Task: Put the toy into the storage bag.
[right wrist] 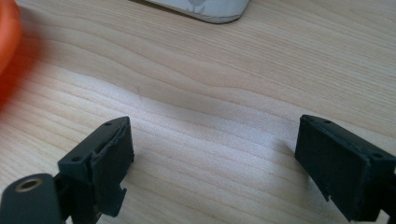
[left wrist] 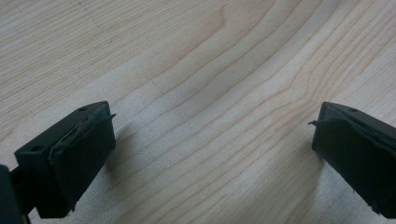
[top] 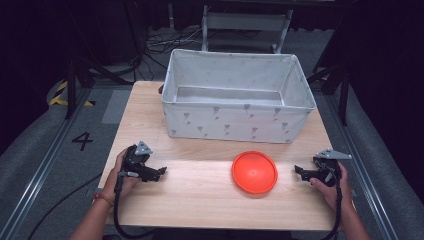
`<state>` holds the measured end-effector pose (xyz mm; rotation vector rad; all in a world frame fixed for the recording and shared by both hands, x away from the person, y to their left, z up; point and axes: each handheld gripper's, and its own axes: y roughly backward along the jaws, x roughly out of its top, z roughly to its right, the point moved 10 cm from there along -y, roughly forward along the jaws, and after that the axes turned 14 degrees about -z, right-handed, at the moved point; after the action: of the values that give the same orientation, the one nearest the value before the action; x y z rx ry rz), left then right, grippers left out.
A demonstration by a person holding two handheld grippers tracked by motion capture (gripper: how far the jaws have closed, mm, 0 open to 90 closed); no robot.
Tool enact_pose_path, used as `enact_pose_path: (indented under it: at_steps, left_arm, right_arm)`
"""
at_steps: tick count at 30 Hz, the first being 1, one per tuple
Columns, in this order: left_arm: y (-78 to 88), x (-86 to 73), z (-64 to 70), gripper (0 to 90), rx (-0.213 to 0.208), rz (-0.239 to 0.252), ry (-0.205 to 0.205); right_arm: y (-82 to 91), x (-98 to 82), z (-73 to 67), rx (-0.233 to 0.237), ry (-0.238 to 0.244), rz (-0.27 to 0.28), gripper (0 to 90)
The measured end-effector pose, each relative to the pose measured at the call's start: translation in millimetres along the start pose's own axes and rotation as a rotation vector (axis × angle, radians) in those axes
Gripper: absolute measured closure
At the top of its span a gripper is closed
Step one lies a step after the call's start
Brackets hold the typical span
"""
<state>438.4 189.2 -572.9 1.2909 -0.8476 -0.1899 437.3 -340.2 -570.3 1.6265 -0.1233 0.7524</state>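
Orange disc (top: 254,172) between parted tongs, untouched.

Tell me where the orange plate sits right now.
In the high view the orange plate lies flat on the wooden table, right of centre, in front of the fabric bin and nearer the right gripper.

Lab or studio test cell, dark curtained surround, floor rails (top: 35,185), painted floor number (top: 82,141), loose cables (top: 165,42)

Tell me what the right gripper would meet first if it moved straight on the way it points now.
Probably the orange plate. The right gripper points along the table toward it, jaws open, with bare wood between them; its height above the table is unclear.
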Motion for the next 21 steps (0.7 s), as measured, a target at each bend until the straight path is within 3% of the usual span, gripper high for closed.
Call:
enact_pose_path:
  at_steps: [18, 20, 21]
  left_arm:
    - [2.9, -5.2, 1.6, 0.0, 0.001, 0.002, 0.005]
    - [3.0, -5.3, 1.5, 0.0, 0.001, 0.001, 0.004]
    - [2.9, -5.3, 1.5, 0.1, 0.001, 0.001, 0.004]
  right_arm:
    - [0.0, -1.3, 3.2, -0.006, -0.012, -0.018, 8.6]
    - [3.4, -0.5, 2.2, 0.005, -0.006, -0.007, 22.4]
    - [4.7, -0.6, 1.6, 0.008, -0.003, -0.006, 22.3]
